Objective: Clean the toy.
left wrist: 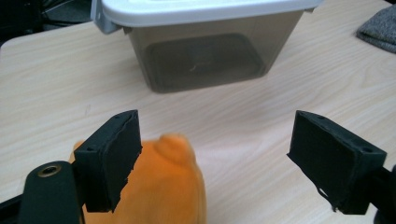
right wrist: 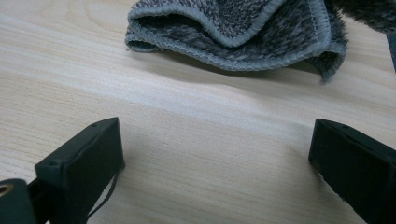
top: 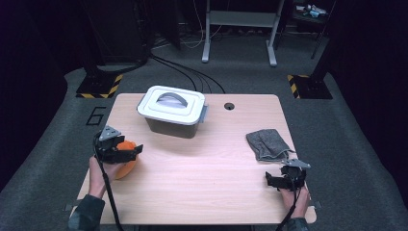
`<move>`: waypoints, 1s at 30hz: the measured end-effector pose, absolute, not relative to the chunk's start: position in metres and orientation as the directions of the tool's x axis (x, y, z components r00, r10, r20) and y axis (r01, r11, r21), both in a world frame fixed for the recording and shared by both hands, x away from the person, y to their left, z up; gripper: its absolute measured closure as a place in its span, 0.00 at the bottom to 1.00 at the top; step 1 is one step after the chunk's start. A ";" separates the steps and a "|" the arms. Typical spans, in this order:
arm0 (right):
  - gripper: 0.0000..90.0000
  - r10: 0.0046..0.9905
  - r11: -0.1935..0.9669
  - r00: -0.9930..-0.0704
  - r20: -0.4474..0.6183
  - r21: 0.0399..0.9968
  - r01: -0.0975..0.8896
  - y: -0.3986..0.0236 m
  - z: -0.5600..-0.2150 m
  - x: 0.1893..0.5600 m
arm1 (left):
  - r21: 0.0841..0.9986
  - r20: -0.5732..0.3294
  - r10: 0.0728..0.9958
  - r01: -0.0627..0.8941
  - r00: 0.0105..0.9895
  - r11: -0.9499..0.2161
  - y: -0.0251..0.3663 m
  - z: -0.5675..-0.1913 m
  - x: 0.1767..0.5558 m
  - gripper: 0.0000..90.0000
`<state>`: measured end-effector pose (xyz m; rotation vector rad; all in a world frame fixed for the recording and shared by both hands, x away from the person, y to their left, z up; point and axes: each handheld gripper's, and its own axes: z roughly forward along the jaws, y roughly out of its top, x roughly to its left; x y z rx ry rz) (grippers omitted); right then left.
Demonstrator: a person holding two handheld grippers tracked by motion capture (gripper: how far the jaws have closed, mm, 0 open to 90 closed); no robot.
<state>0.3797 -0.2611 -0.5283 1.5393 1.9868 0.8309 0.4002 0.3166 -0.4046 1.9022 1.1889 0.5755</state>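
An orange soft object (top: 126, 163) (left wrist: 161, 186) lies near the table's left edge, just under my left gripper (top: 130, 152) (left wrist: 224, 161). That gripper is open, its jaws wide apart, and the orange thing sits by the left jaw, not clamped. A grey bin with a white lid (top: 173, 111) (left wrist: 205, 51) stands ahead of it. At the right front my right gripper (top: 275, 181) (right wrist: 219, 172) is open over bare wood. A folded grey cloth (top: 267, 143) (right wrist: 243, 32) lies just beyond it.
The wooden table (top: 207, 168) has a round cable hole (top: 229, 106) near its far edge. Beyond the table are a grey floor, black cables and a metal frame's legs (top: 239, 29).
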 end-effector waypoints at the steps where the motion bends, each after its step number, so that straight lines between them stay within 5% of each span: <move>1: 0.03 0.970 0.179 -0.244 -0.013 0.719 0.672 -0.261 -0.528 0.380 | 0.815 -0.033 0.889 0.527 0.457 -0.241 0.315 -0.402 0.403 0.18; 30: 0.03 0.968 0.180 -0.253 -0.007 0.720 0.670 -0.261 -0.528 0.380 | 0.819 -0.018 0.912 0.529 0.411 -0.222 0.291 -0.374 0.513 0.12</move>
